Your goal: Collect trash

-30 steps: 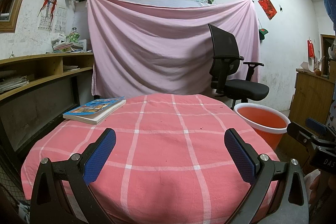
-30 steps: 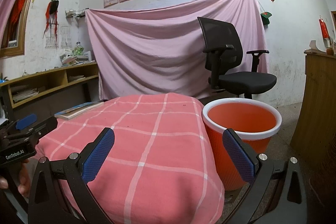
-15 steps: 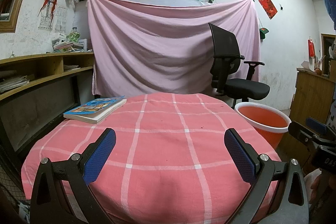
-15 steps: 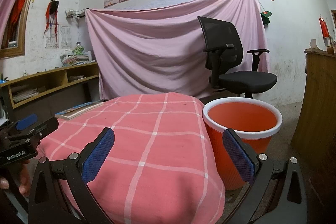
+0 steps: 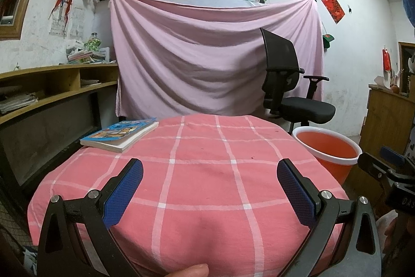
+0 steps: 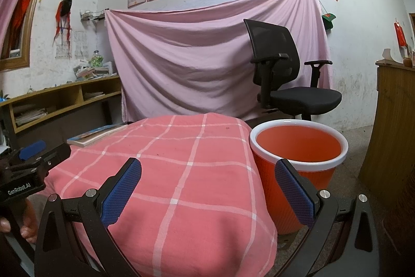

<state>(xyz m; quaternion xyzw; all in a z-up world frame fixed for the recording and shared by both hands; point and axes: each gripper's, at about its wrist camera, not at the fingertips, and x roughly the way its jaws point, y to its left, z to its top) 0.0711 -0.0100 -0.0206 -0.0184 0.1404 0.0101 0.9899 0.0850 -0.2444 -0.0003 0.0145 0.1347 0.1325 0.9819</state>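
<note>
I find the orange bin (image 6: 298, 147) standing on the floor just beside the tabletop's (image 5: 197, 173) right edge; its base is hidden behind my right gripper (image 6: 207, 188), and I cannot see its bottom. No trash is discernible on the checked cloth. A book (image 5: 120, 133) lies at the far left corner. Both the right and the left gripper (image 5: 210, 188) have their fingers spread wide, holding nothing. A fingertip (image 5: 189, 271) is cut off at the frame's lower edge.

A book (image 5: 119, 134) lies at the far left corner of the table (image 5: 202, 173), which wears a pink checked cloth. Behind the table hangs a pink sheet (image 5: 207, 61); an office chair (image 5: 290, 92) stands before it.
</note>
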